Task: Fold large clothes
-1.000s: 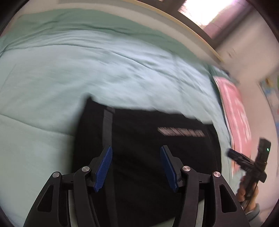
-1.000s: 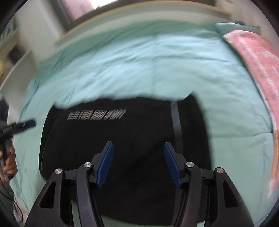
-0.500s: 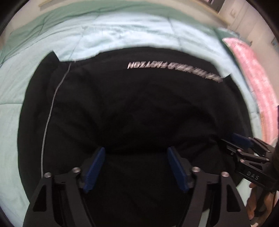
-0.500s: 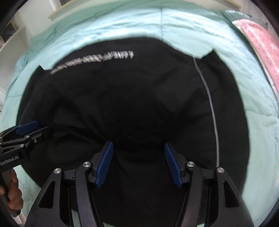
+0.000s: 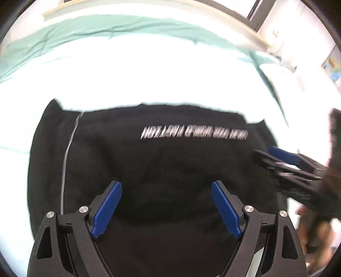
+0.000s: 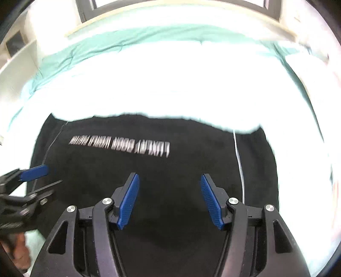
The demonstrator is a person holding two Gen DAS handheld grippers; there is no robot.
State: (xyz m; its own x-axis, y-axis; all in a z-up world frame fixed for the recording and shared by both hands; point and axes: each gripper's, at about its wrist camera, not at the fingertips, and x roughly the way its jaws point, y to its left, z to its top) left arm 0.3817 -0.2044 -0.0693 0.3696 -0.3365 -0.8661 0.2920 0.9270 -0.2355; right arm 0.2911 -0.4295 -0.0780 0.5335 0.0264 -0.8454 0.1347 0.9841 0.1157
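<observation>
A black garment with a line of white lettering lies folded flat on the mint-green bedcover. My left gripper hovers over its near half; its jaws are opening and nothing is pressed between the blue pads. In the right wrist view the same garment fills the lower half, and my right gripper stands open above it with nothing held. Each gripper shows in the other's view: the right gripper at the garment's right edge, the left gripper at its left edge.
The bedcover beyond the garment is washed out by glare. A pale wooden bed rim and a window frame run along the far side. A white shelf stands at the left. A hand holds the right gripper.
The left jaws have spread wider. Both views closed in on the garment, then drew back a little, so more bedcover shows beyond it. The picture has become much brighter.
</observation>
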